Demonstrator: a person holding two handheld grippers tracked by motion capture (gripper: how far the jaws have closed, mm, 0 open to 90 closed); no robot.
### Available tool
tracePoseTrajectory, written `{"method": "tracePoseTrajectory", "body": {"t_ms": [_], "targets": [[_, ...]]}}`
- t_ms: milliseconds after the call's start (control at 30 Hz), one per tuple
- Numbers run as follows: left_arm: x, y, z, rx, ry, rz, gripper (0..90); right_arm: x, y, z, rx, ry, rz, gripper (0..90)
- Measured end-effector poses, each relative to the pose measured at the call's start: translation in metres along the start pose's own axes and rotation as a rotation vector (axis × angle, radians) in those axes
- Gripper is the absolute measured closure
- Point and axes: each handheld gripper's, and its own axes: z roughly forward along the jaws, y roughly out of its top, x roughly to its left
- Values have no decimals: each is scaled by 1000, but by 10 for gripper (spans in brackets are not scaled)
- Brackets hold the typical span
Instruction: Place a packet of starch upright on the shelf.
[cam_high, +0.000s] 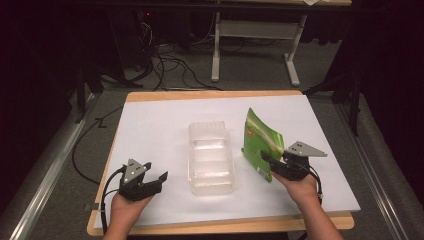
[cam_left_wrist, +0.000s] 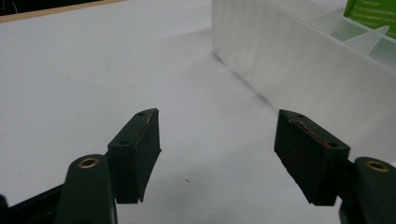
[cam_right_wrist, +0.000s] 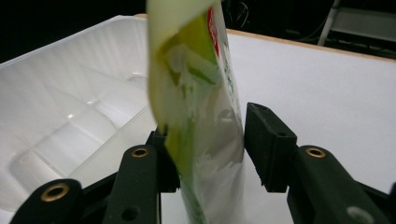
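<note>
At the right of the white table (cam_high: 150, 125), I see my right gripper (cam_high: 270, 162) holding a green pouch (cam_high: 261, 140) upright, just beside the clear plastic tray (cam_high: 211, 157). The pouch is glossy, green with a pale curved stripe and a red mark near its top (cam_right_wrist: 212, 28); my jaws close on its lower part. My left gripper (cam_high: 152, 181) sits near the table's front edge, jaws wide apart with nothing between them, bare white surface around it. The tray (cam_left_wrist: 299, 65) has dividers inside.
</note>
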Motion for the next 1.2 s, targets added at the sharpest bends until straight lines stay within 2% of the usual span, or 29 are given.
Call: {"method": "tracePoseTrajectory", "body": {"t_ms": [267,700,1000,1100,1200], "targets": [[-1,0,0,5,4,1,318,-2,1,0,-9,21,27,566],[-1,0,0,6,11,0,319,-9,1,-2,-28,21,44,679],[-1,0,1,8,13,2,319,-11,2,0,-28,25,57,688],[-1,0,1,8,14,4,319,-12,1,0,-24,15,61,746],[-1,0,1,10,16,5,319,-13,1,0,-25,9,61,758]]}}
